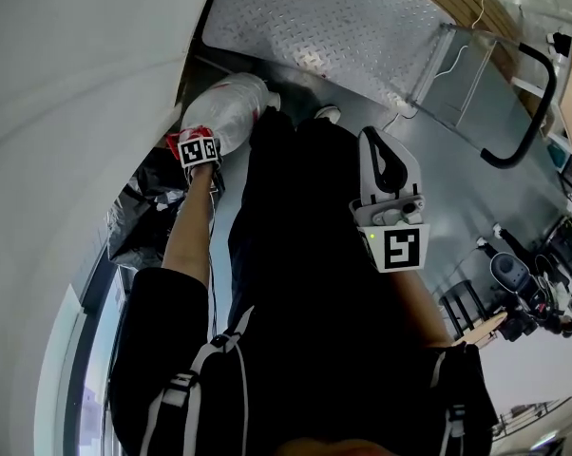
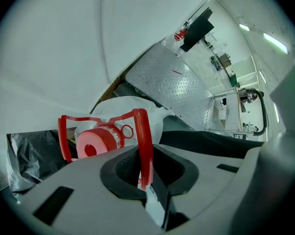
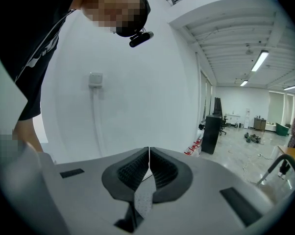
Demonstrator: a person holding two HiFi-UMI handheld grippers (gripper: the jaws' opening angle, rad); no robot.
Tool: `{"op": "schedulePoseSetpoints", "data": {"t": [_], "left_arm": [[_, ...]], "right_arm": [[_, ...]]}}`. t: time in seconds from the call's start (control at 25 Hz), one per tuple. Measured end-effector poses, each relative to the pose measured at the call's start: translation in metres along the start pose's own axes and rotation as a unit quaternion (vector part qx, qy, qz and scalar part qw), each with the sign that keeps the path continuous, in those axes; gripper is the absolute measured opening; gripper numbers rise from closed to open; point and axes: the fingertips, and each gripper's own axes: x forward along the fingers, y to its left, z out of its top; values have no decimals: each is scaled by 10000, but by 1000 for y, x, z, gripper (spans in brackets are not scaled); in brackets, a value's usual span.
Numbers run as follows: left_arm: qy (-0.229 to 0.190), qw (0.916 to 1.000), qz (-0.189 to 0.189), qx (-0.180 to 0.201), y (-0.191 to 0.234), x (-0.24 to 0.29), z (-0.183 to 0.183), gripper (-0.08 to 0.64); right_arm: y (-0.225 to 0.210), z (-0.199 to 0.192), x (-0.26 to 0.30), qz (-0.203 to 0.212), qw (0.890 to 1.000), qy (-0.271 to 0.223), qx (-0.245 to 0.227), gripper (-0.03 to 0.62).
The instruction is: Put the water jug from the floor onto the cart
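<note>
The water jug [image 1: 231,105] is clear plastic with a red cap [image 2: 95,142] and a red carrying handle [image 2: 144,140]. In the head view it hangs just past my left gripper [image 1: 199,152], beside the white wall. My left gripper [image 2: 146,161] is shut on the jug's red handle, which runs upright between the pads. The cart's diamond-plate deck [image 1: 319,15] lies beyond the jug and shows again as the cart's deck [image 2: 171,81] in the left gripper view. My right gripper [image 1: 381,155] is held in front of my dark trousers. That right gripper [image 3: 149,164] is shut with nothing in it.
The cart's black push handle [image 1: 533,112] rises at the right on a grey frame. A crumpled black and clear plastic bag [image 1: 139,207] lies by the wall under my left arm. Chairs and equipment [image 1: 524,288] stand at the lower right. A white wall [image 1: 77,65] closes the left side.
</note>
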Motion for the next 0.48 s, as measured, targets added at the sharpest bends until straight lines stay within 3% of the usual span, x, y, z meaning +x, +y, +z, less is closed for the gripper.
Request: {"op": "schedulePoseSetpoints", "data": {"t": [0.28,0.48], "left_arm": [[36,9980,-152,620,-60,-55,8,63],[93,9931,-174,1156,-85,-54,19,61]], "right_arm": [[-15,38,-24,-216,9991,-232,285,20],[-29,28,-37,-617,9968,-352,374,20]]}}
